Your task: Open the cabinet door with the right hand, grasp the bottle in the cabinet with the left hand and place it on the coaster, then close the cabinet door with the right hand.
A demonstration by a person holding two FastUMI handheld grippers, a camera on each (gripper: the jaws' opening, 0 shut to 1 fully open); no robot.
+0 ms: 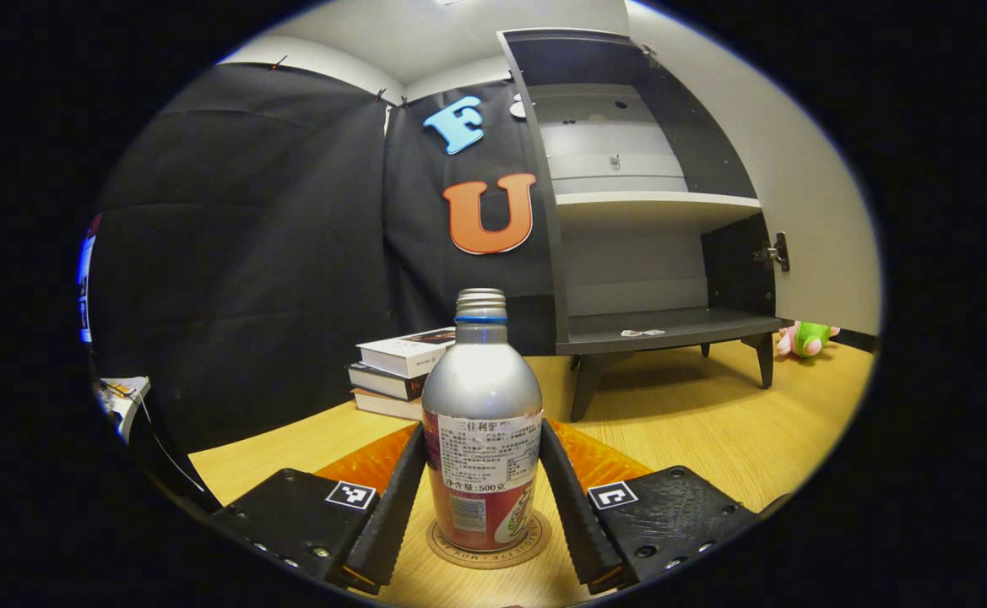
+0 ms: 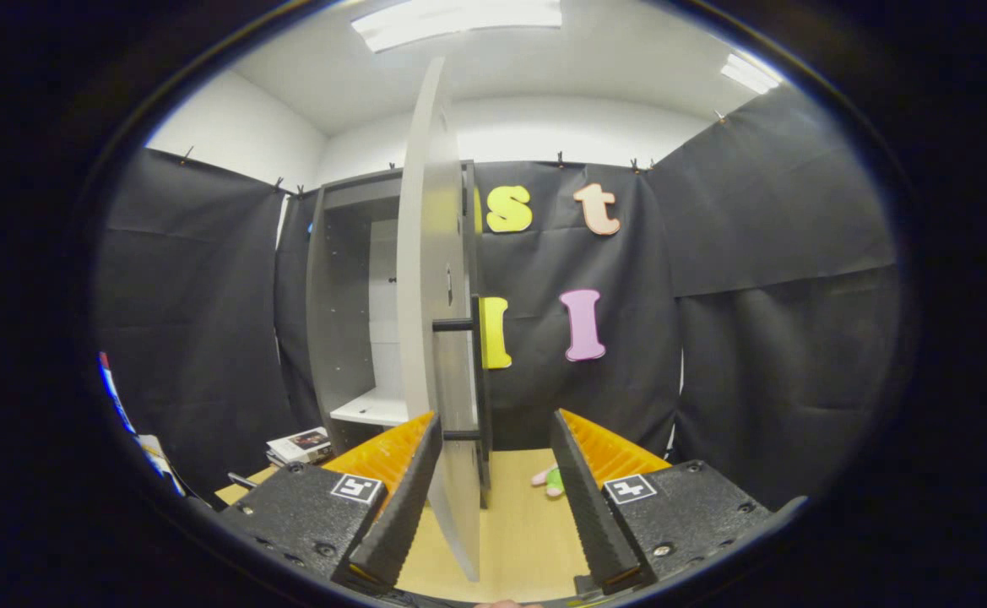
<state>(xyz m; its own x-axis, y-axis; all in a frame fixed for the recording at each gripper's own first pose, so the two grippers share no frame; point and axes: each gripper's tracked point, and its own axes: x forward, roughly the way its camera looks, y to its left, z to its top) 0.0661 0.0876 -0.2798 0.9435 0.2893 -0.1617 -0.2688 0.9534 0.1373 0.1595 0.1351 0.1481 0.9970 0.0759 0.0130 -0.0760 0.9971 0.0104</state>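
Step 2 closing: bottle upright on coaster at lower centre, flanked by left gripper, contact unclear; right gripper unclenched astride cabinet door; release, then swing shut.

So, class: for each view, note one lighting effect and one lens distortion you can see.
Left gripper view: the bottle shows a soft sheen on its shoulder, the cabinet casts a shadow on the table, and its side bows. Right gripper view: ceiling lights glare white, and the door edge curves.
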